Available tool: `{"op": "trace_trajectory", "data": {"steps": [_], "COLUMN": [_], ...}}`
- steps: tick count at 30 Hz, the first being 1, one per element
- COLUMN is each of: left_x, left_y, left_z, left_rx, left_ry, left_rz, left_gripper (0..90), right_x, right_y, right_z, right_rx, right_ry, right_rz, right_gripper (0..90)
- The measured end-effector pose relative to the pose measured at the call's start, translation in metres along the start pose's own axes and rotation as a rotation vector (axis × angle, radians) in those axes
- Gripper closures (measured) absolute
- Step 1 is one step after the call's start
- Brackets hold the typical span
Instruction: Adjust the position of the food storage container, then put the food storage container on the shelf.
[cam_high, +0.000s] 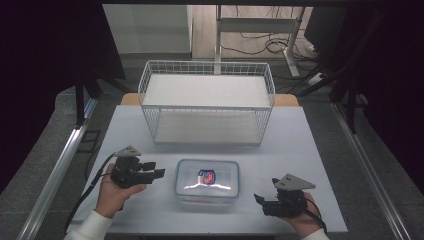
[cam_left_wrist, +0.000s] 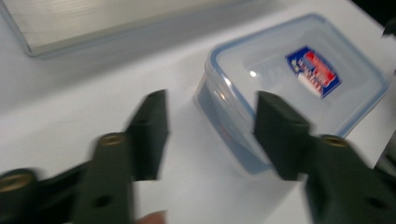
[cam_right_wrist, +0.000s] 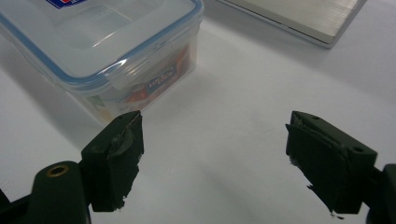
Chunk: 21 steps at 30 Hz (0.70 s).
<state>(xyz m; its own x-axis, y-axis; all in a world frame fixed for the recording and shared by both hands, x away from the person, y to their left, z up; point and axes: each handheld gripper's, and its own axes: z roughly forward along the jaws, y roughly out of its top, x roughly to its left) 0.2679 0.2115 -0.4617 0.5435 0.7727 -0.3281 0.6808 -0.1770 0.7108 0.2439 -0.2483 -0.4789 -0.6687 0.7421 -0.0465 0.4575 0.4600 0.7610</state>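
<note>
With both hands low at the near edge of the table (cam_high: 310, 150), we take the work in hand to be lifting the lidded plastic container (cam_high: 207, 181), probably toward the wire basket (cam_high: 207, 102) beyond it.

Left gripper (cam_high: 156, 169): jaws spread wide, nothing between them. Its own view places the container's near corner (cam_left_wrist: 233, 135) just ahead of the jaws and a little toward the far-side jaw, not yet touched. That view is smeared, so we cannot judge the gap closely.

Container: sits between the two grippers, lid on, blue seal and a red-and-blue label (cam_high: 206, 176) on top.

Right gripper (cam_high: 261, 199): jaws also wide apart and empty. In its view the container (cam_right_wrist: 107, 51) lies ahead and off toward one jaw, near but clear of it.

Risks, as we judge them:
- Walls look smooth and glossy; a one-sided pinch could slip or spin the box.
- Uneven closing of the two sides would shove it across the table instead of clamping.
- Gripping the lid rim alone might pop a latch; we cannot see whether the latches are locked.
- Basket wires stand close behind; a hurried lift could snag.
</note>
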Motion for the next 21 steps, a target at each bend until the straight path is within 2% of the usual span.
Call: {"op": "trace_trajectory", "data": {"steps": [2,4,10,11,12,13,15,21], "left_x": [0.0,-0.001,-0.004,-0.005,-0.005,-0.007,-0.008,-0.008], "left_y": [0.0,-0.001,-0.003,-0.004,-0.004,-0.005,-0.005,-0.006], "left_z": [-0.002,-0.003,0.0,0.002,0.002,0.004,0.006,0.013], "left_rx": [-0.011,-0.01,-0.001,-0.012,-0.012,-0.022,-0.026,-0.011], "left_ry": [-0.016,-0.019,-0.034,-0.053,-0.053,-0.072,-0.111,-0.158], "left_rz": [-0.019,-0.019,-0.033,-0.047,-0.047,-0.058,-0.064,-0.09], "left_gripper": [34.1,29.3,23.9,23.2,21.8,18.7,15.4,14.9], "right_x": [0.0,0.0,0.002,0.001,0.001,0.0,0.002,0.009], "right_y": [0.0,0.001,0.004,0.004,0.005,0.005,0.007,0.013], "right_z": [0.001,0.002,0.003,0.004,0.004,0.005,0.006,0.014], "right_rx": [0.0,-0.003,-0.003,-0.005,-0.003,-0.002,0.004,0.019], "right_ry": [0.009,0.017,0.051,0.075,0.086,0.09,0.096,0.14], "right_rz": [0.006,0.013,0.044,0.073,0.087,0.098,0.107,0.121], "right_gripper": [19.1,19.1,18.5,18.0,17.7,17.3,16.0,14.3]}}
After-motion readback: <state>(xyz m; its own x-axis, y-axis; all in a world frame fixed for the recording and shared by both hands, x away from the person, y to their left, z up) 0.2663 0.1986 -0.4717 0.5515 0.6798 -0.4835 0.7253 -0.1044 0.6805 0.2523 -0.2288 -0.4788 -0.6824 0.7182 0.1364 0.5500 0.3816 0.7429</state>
